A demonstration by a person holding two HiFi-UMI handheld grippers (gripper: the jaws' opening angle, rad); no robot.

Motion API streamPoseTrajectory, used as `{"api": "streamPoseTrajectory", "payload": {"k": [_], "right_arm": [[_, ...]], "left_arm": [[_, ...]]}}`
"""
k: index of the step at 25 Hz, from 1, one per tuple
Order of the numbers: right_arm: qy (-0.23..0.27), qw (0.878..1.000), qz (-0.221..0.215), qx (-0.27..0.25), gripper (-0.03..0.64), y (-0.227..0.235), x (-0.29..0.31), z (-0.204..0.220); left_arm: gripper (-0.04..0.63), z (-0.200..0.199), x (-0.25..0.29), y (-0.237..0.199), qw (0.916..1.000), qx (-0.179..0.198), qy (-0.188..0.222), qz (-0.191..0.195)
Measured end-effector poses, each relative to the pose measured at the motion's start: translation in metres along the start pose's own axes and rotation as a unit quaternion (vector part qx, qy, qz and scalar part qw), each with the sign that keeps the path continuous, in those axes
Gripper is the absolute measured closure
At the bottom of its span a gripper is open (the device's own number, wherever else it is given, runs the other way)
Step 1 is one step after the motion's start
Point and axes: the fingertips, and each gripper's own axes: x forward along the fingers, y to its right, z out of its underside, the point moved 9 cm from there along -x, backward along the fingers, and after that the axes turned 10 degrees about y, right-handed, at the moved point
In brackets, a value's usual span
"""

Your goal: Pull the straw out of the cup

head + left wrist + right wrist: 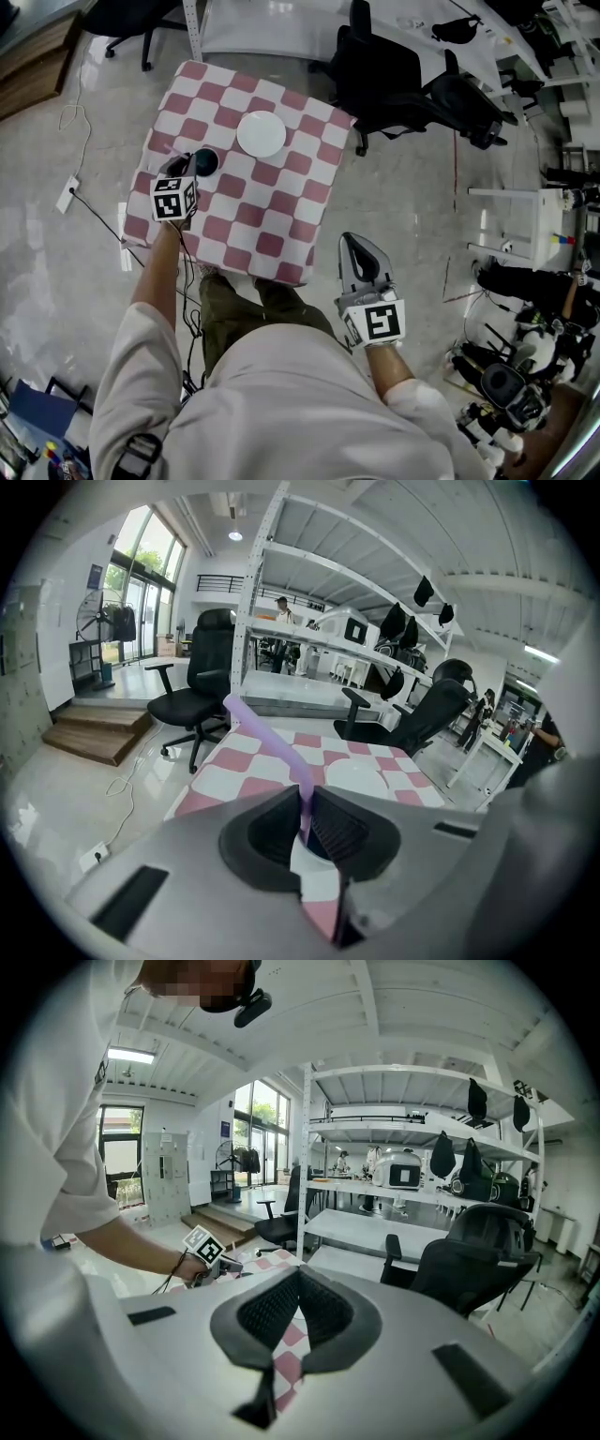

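At tabletop (272, 202) left edge: cup (205, 162), beside left gripper.
Straw (272, 744): purple, slanting up-left from between left jaws.
Left gripper (307, 810): jaws pinched on straw.
Right gripper (298, 1277): jaws together, empty, off tabletop.
Plate (261, 134): near cup.

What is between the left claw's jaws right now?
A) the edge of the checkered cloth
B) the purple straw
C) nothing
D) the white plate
B: in the left gripper view the left claw is pinched on the purple straw, which slants up and away from between its pads.
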Motion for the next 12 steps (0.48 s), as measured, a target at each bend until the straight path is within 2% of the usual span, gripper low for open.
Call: {"api": "streamPoseTrajectory", "payload": {"k": [12], "right_arm": [[0.006, 1.0, -0.011, -0.001, 0.614, -0.0004, 0.0028, -0.0025]], "left_arm": [[0.558, -0.0076, -0.0094, 0.0025, 0.9999, 0.005, 0.011, -0.001]]}}
